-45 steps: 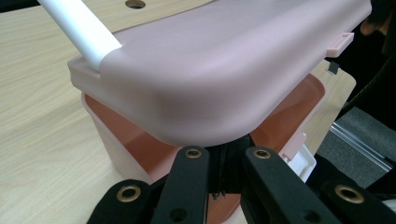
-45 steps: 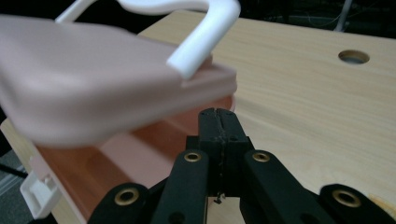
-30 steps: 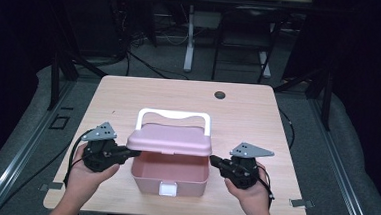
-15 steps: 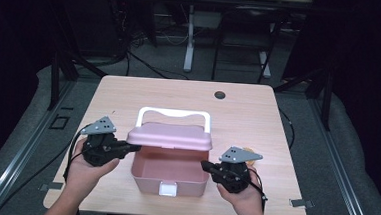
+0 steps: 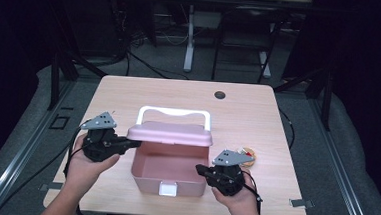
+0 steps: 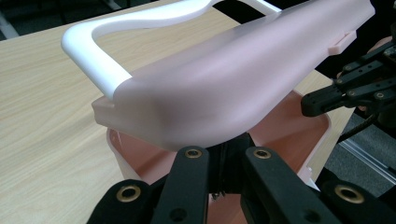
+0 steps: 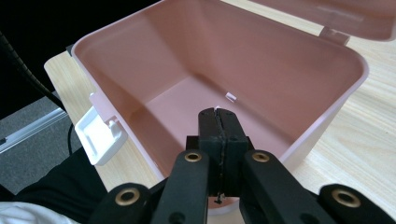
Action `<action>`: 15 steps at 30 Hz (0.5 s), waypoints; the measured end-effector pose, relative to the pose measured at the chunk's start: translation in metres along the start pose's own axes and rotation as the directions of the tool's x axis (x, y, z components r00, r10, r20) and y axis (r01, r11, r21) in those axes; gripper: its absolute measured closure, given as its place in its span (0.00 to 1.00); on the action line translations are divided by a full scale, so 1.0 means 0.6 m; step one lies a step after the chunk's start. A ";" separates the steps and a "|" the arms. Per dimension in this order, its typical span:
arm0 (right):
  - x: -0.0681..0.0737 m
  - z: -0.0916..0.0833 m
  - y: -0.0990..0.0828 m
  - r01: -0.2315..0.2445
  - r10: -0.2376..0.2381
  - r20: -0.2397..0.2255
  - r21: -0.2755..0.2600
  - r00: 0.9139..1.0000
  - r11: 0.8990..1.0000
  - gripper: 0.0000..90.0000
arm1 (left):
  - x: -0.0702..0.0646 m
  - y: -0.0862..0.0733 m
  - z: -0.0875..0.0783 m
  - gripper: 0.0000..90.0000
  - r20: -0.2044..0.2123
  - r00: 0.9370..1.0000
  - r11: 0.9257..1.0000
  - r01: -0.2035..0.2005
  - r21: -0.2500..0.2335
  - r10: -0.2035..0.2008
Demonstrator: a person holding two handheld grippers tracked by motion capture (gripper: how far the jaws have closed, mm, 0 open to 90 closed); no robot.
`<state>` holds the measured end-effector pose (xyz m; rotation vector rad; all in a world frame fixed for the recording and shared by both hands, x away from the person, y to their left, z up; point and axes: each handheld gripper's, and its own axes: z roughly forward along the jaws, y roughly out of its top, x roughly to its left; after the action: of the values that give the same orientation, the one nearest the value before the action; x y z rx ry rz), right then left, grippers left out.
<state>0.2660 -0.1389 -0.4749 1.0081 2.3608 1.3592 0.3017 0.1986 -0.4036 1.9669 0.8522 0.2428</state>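
The right gripper [image 7: 218, 116] has its fingers [image 7: 208, 128] pressed flat together with nothing between them, their tips hanging over the near rim of the box [image 7: 224, 88] in the lower middle of the right gripper view. In the high view this gripper [image 5: 200, 170] sits at the lower right of the box [image 5: 169, 169], held in the person's right hand [image 5: 238, 195].

The left gripper [image 5: 135, 143] reaches in from the left of the high view to the left end of the lid [image 5: 171, 133]. In the left gripper view the lid [image 6: 243, 79] hides the jaw tips, so I cannot tell whether they are clenched on its edge or merely under it.

The box stands in the lower middle of the table [image 5: 129, 93] in the high view, pink, with a white latch [image 5: 167, 188] on its near wall. Its lid is raised and roughly level above the far rim, with a white handle [image 5: 174, 112] behind it. In the right gripper view the inside looks bare, and the latch [image 7: 99, 135] is at the left.

A small round orange thing [image 5: 249, 153] lies on the table just right of the right gripper; too small to identify. A dark round spot [image 5: 220, 95] marks the table's far edge.
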 end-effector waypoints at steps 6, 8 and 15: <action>0.004 0.008 -0.004 0.009 -0.009 -0.008 0.021 1.000 1.000 1.00 | 0.002 0.002 0.000 1.00 0.004 1.000 1.000 0.000 -0.004 0.000; 0.005 0.012 -0.006 0.011 -0.010 -0.013 0.032 1.000 0.999 1.00 | 0.002 0.003 0.000 1.00 0.002 1.000 1.000 0.004 -0.005 -0.004; 0.008 0.023 -0.013 0.013 -0.012 -0.024 0.064 1.000 0.998 1.00 | 0.003 0.009 0.000 1.00 -0.002 1.000 1.000 0.002 -0.007 -0.002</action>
<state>0.2659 -0.1289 -0.4881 0.9979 2.4381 1.3058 0.3057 0.1981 -0.3997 1.9600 0.8532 0.2466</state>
